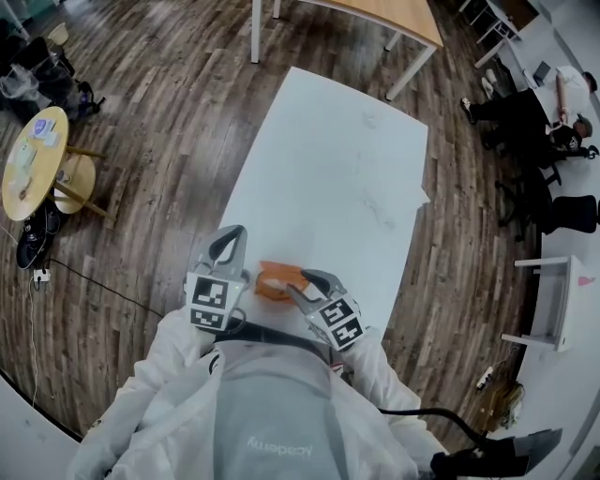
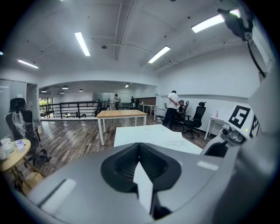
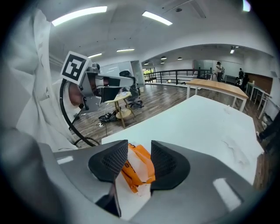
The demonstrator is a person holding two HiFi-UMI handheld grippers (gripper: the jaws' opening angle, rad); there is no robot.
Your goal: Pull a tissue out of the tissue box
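An orange tissue pack (image 1: 272,278) lies on the white table (image 1: 337,169) near its near edge, with white tissue showing at its opening (image 3: 133,165). In the right gripper view the pack (image 3: 141,174) sits just beyond and between the two dark pads. My right gripper (image 1: 302,284) (image 3: 139,151) is open, one jaw on each side of the pack, touching nothing that I can see. My left gripper (image 1: 228,246) is held left of the pack and points out over the table. Its pads (image 2: 140,151) meet at the tips, with nothing visibly held.
A wooden-topped table (image 1: 384,14) stands beyond the white one. A round yellow side table (image 1: 33,159) with small items is at the far left. People and office chairs (image 1: 539,112) are at the right, with a white stand (image 1: 553,300) below them.
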